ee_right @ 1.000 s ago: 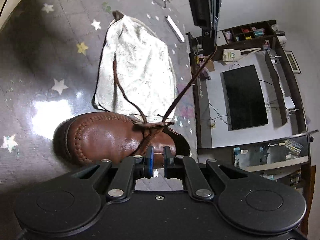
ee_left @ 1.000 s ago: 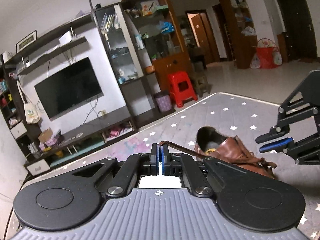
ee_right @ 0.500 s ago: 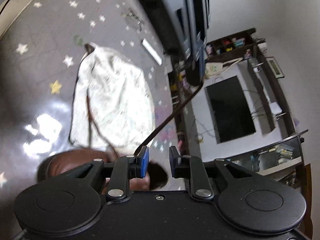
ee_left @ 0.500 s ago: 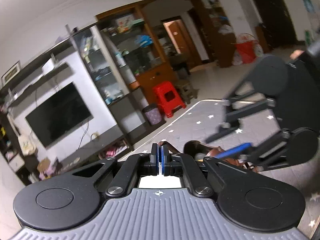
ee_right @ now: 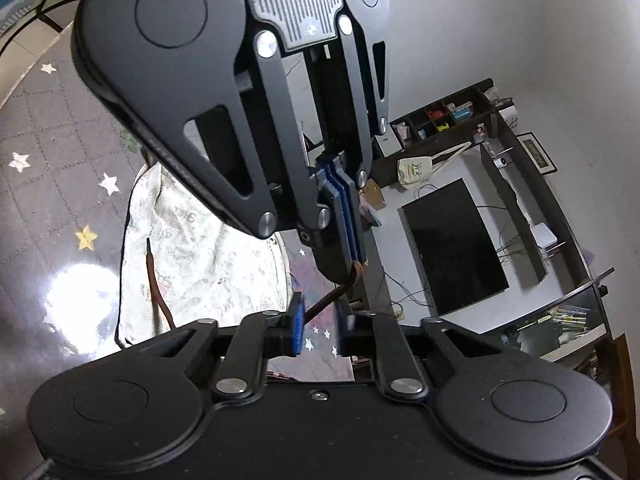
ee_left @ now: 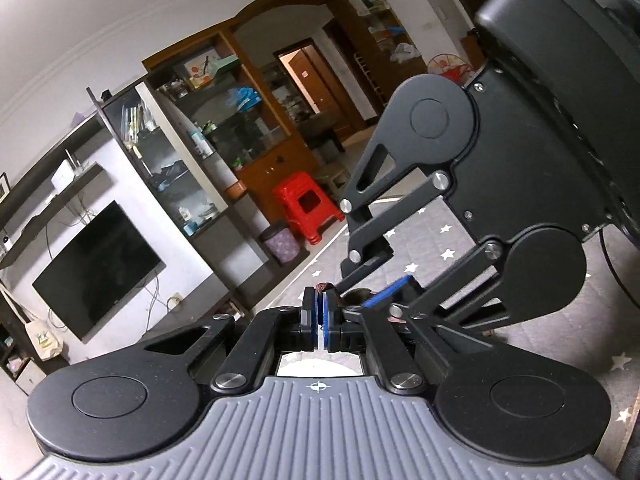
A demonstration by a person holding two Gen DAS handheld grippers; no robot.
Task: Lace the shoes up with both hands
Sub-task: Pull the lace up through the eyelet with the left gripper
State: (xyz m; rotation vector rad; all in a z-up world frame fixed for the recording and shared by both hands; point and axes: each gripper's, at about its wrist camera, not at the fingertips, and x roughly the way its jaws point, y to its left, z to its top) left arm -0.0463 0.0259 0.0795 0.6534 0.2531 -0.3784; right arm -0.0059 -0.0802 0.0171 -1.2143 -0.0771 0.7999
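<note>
My left gripper [ee_left: 320, 300] is shut on the end of a brown shoelace [ee_left: 323, 287]. In the right wrist view the left gripper [ee_right: 357, 261] hangs from above with the brown lace [ee_right: 332, 298] running down from its tip. My right gripper [ee_right: 318, 320] is open, its blue pads [ee_right: 297, 330] on either side of that lace just below the left gripper's tip. The right gripper [ee_left: 384, 294] fills the right of the left wrist view. The other lace end [ee_right: 154, 280] lies on a white cloth [ee_right: 208, 248]. The brown shoe is almost wholly hidden behind the grippers.
A grey star-patterned mat [ee_right: 52, 160] covers the surface under the cloth. Beyond its edge are a TV [ee_left: 96, 272], glass shelves, a red stool [ee_left: 306, 208] and a small bin [ee_left: 282, 242].
My right gripper has risen from the shoe up along the held lace, close under the left gripper, and its jaws have widened. The left gripper kept its hold and tilted upward.
</note>
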